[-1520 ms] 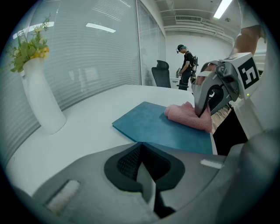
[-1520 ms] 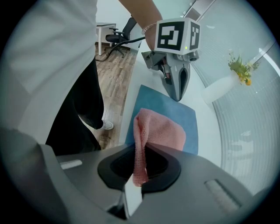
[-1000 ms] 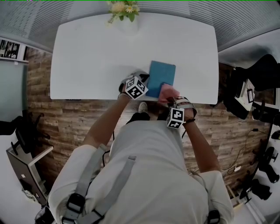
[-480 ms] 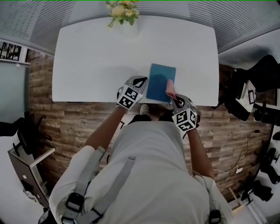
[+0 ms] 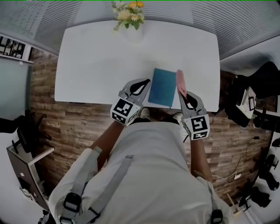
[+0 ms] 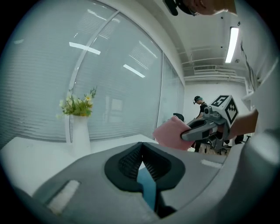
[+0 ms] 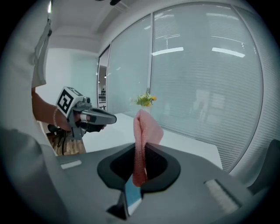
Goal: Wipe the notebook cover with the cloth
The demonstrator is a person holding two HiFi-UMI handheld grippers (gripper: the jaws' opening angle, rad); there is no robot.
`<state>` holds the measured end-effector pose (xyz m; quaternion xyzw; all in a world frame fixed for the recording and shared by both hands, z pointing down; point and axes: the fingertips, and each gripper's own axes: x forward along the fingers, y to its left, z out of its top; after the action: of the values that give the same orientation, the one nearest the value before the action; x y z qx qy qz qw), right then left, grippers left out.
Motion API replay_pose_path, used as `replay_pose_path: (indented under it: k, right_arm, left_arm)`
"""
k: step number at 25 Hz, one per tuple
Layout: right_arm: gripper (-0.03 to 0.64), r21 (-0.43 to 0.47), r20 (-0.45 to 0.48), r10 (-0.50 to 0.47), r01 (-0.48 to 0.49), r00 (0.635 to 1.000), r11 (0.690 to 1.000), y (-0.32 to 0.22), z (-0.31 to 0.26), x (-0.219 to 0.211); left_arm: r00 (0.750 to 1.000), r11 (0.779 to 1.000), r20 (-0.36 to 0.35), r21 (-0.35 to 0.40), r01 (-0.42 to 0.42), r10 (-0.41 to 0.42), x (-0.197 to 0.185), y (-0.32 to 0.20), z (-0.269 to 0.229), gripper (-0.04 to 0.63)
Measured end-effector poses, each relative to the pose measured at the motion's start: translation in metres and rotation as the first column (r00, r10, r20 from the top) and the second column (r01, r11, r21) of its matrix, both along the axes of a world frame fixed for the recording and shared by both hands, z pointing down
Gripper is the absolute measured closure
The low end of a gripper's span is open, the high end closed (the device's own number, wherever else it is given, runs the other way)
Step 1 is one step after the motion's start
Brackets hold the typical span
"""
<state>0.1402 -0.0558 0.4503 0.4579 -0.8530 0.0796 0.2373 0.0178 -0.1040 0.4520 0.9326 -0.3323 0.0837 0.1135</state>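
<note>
On the white table [image 5: 96, 57], near its front edge and right of centre, the blue notebook [image 5: 162, 87] lies flat, same spot as a second ago. Your right gripper [image 5: 183, 93] is clamped on the pink cloth [image 5: 180, 82]; the right gripper view shows the cloth pinched between the jaws and standing up out of them. A second ago that cloth sat on the notebook's near right corner, and half a second ago along its right edge. Now it's off the cover, on end, just beside the right edge. Your left gripper [image 5: 143, 83] has its jaws together with nothing between them, tip just beside the notebook's left edge; can't tell if it touches. Both grippers sit closer to your body than before. Vase of flowers [image 5: 128, 13] stands at the far edge, well apart from the notebook.
</note>
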Motion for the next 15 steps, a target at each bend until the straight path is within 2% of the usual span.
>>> replay_pose_path:
  k: [6,15]
  right_arm:
    - [0.595,0.111,0.084,0.015,-0.024,0.996,0.994,-0.01,-0.07,-0.008]
    - [0.595,0.215,0.135,0.004,-0.034,0.991,0.976,-0.006,-0.14,-0.017]
  left_arm:
    - [0.997,0.992,-0.068,0.119,0.039,-0.031,-0.005,-0.001,-0.07,0.594]
    - [0.99,0.978,-0.135,0.197,0.067,-0.04,-0.008,0.013,-0.143,0.594]
